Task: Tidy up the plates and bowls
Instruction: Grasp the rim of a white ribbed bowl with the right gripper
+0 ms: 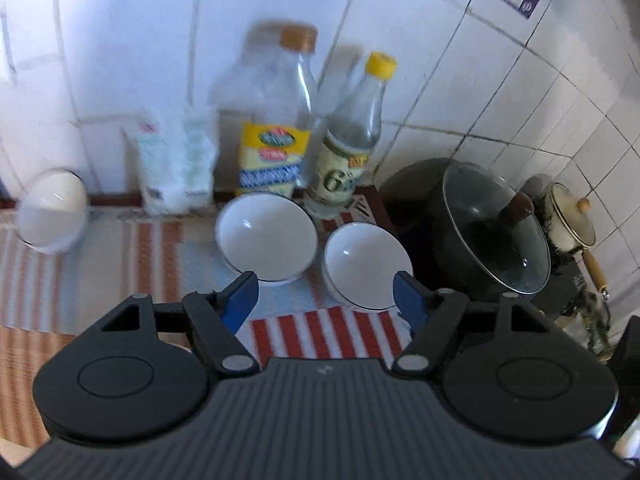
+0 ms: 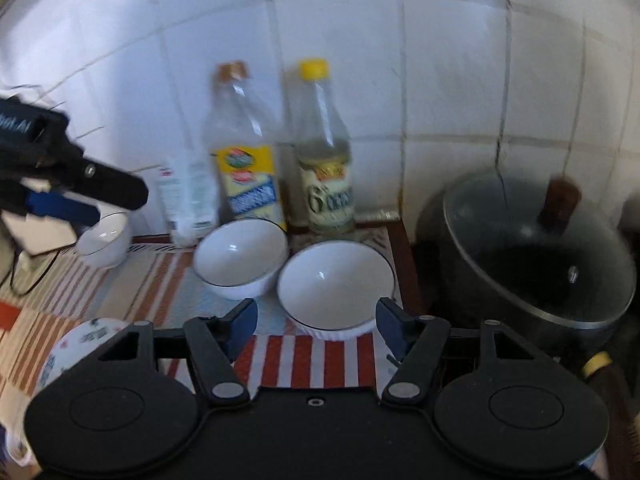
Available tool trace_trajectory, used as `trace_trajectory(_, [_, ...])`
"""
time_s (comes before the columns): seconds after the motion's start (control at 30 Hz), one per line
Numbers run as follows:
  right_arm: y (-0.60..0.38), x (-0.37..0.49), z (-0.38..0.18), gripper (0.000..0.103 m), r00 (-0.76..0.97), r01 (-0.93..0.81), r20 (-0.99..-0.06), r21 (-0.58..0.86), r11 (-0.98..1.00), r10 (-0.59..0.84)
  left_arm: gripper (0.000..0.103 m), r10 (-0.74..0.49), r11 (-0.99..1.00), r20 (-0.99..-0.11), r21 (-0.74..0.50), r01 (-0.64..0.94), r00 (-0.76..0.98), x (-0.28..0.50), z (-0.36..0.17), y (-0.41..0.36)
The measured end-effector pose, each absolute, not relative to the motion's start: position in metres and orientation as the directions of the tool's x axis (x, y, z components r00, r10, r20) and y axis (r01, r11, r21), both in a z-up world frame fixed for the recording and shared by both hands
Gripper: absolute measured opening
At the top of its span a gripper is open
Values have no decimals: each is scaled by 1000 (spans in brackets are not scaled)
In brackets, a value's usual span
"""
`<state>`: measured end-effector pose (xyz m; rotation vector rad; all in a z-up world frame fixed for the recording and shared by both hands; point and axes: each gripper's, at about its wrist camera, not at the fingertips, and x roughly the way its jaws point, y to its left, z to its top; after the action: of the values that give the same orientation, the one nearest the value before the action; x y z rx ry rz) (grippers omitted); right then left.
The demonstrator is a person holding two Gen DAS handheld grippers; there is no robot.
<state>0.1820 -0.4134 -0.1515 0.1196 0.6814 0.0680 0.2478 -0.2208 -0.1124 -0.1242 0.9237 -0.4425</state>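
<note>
Both jaws wide and empty: left hand-held gripper [image 1: 326, 294], right hand-held gripper [image 2: 317, 322]. Directly ahead of the right one, between its blue pads, the near white bowl [image 2: 335, 289] on the striped cloth [image 2: 304, 360] covering the worktop; just beyond and to its left, touching or nearly so, the second white bowl [image 2: 241, 257]. Far off to the left, a third bowl [image 2: 105, 240], below the left gripper's fingertips in the right view. Low left, a flowered plate [image 2: 76, 350]. Probably nesting bowls: better to pinch one rim wall, not span the whole bowl. Lift straight up, clear of the neighbour's rim. Bottles [image 2: 248, 176] behind and lidded pot [image 2: 532, 256] to the right, so short reach only, no sideways swing.
</note>
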Motion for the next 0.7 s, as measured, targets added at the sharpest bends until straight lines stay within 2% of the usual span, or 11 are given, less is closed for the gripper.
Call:
trace_trajectory(0.23, [-435, 218, -193, 70, 759, 21, -645, 152, 988, 83, 65, -420, 907, -774, -339, 250, 474, 272, -174, -246])
trace_trajectory(0.3, [-440, 227, -203, 70, 755, 24, -650, 168, 986, 93, 59, -411, 911, -783, -342, 229, 467, 278, -188, -253])
trace_trajectory(0.4, [-444, 239, -219, 70, 733, 33, -672, 187, 982, 103, 58, -376, 926, -801, -323, 193, 465, 285, -211, -266])
trace_trajectory(0.47, [-447, 249, -228, 61, 713, 45, -691, 216, 975, 120, 58, -336, 942, -812, -301, 151, 478, 290, -224, -271])
trace_trajectory(0.6, [-451, 258, -234, 57, 697, 67, -703, 261, 963, 142, 55, -284, 958, -832, -261, 115, 476, 299, -244, -277])
trace_trajectory(0.67, [-452, 261, -237, 49, 696, 75, -704, 268, 960, 142, 48, -284, 958, -832, -263, 113, 476, 303, -248, -279])
trace_trajectory(0.7, [-452, 262, -239, 47, 693, 83, -708, 265, 961, 136, 40, -287, 957, -834, -267, 112, 470, 306, -250, -280])
